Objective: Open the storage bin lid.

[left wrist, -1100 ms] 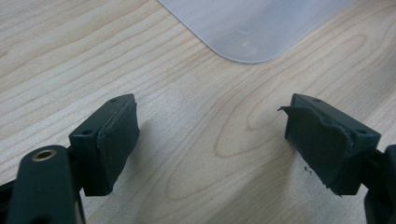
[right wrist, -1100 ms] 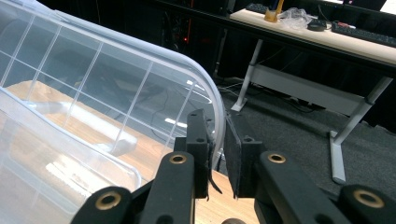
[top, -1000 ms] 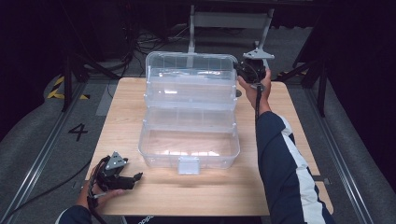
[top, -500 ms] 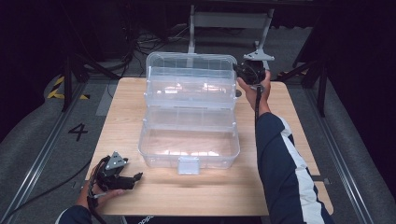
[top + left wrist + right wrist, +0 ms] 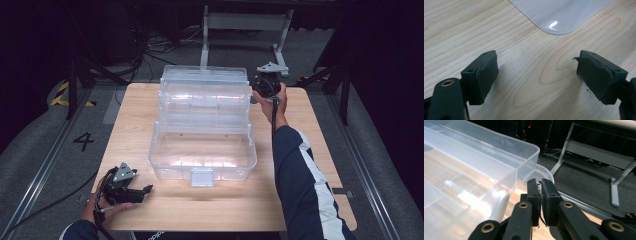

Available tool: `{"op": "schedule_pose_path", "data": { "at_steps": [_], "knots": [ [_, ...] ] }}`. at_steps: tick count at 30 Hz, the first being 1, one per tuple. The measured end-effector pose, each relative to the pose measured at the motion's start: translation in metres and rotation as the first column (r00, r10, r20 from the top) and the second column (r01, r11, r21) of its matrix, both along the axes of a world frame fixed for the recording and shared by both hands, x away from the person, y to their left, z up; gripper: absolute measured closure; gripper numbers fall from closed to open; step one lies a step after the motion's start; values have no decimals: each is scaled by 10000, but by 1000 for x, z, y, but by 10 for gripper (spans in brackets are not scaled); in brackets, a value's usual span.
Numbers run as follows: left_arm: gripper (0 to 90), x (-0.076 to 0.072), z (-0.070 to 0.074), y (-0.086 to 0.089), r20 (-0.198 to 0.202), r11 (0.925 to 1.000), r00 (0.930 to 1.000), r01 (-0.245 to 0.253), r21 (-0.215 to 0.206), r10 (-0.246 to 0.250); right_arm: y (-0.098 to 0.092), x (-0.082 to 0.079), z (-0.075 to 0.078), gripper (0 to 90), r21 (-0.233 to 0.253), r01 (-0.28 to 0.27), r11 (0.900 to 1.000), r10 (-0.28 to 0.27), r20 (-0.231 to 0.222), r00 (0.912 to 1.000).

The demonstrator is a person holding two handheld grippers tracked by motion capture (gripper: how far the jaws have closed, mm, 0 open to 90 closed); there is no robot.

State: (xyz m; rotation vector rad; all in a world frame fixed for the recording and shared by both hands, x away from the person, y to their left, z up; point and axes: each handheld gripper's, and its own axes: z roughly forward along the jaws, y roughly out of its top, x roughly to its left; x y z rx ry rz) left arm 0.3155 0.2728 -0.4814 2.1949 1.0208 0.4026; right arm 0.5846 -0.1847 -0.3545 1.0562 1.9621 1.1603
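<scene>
— While the clear tiered box (image 5: 202,125) stands fanned open in the middle of the bench (image 5: 300,200), how far along would you say this is?

— Opening looks done, I'd judge; the trays are stepped back and the front latch (image 5: 202,176) hangs free. Filling or closing would be what's left.

— Anything in the compartments?

— Nothing I can make out; the bottom tub and upper trays look bare.

— And the tongs?

— The right tongs (image 5: 541,195) are pressed shut at the box's far right corner, by the white hinge arm (image 5: 499,203), with nothing visibly between them. The left tongs (image 5: 537,77) rest spread wide and empty near the front left corner.
</scene>
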Motion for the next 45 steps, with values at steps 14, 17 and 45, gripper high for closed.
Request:
{"op": "schedule_pose_path", "data": {
  "at_steps": [14, 17, 45],
  "knots": [
    [179, 0, 0, 0, -4, 10000, 10000, 12, 23, -12, 0, -3, 2, 855, -156, -158, 9998, 159, 28, 9999],
    [179, 0, 0, 0, -3, 10000, 10000, 17, 26, -17, 0, -3, 2, 855, -172, -186, 9997, 186, 28, 9998],
    [179, 0, 0, 0, 5, 10000, 10000, 11, 17, -11, -8, -30, 22, 846, -600, -950, 9937, 979, 469, 9941]
  ]
}}
